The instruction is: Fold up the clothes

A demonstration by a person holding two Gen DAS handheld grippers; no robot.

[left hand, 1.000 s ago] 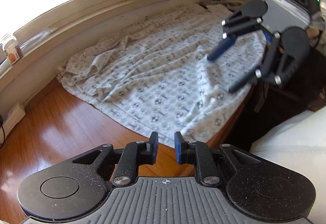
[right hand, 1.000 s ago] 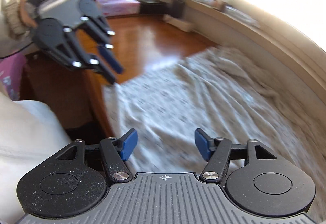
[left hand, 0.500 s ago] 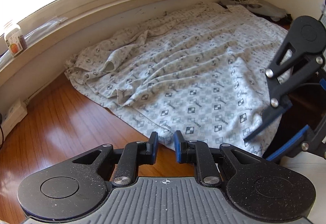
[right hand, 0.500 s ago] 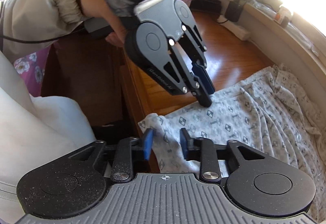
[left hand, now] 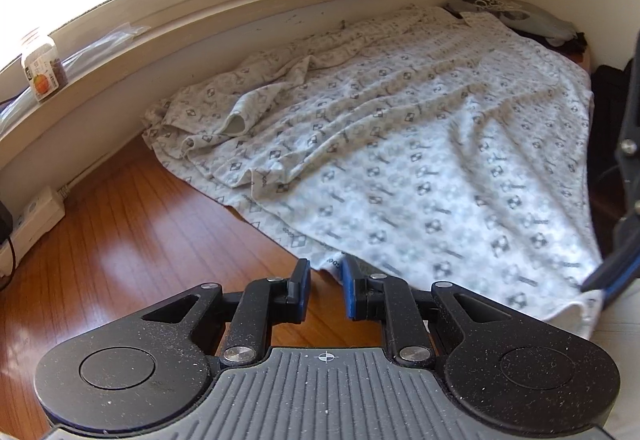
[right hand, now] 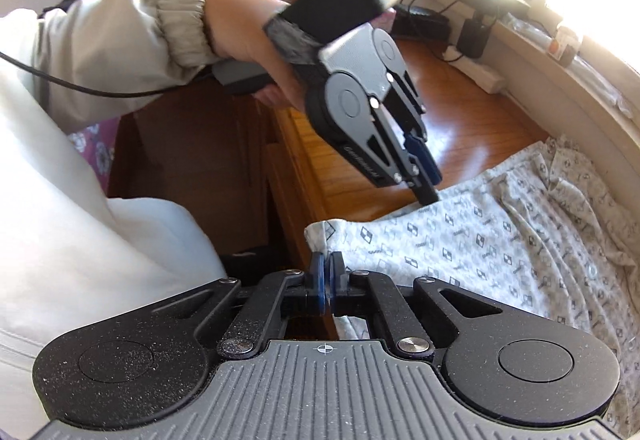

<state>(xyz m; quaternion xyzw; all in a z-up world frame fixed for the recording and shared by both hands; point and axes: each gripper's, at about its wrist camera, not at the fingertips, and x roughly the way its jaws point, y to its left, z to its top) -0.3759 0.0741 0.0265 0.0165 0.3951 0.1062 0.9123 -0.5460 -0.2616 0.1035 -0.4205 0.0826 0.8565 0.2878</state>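
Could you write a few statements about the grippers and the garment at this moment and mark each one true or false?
1. The right gripper is shut on a corner of the patterned garment. True.
2. The left gripper is clamped on the garment's hem. False: its jaws stand apart, with the hem just ahead of them.
3. The garment lies on a wooden surface. True.
4. The garment is already folded into a neat square. False: it is spread out, with a rumpled sleeve toward the windowsill.
5. A small bottle stands on the windowsill. True.
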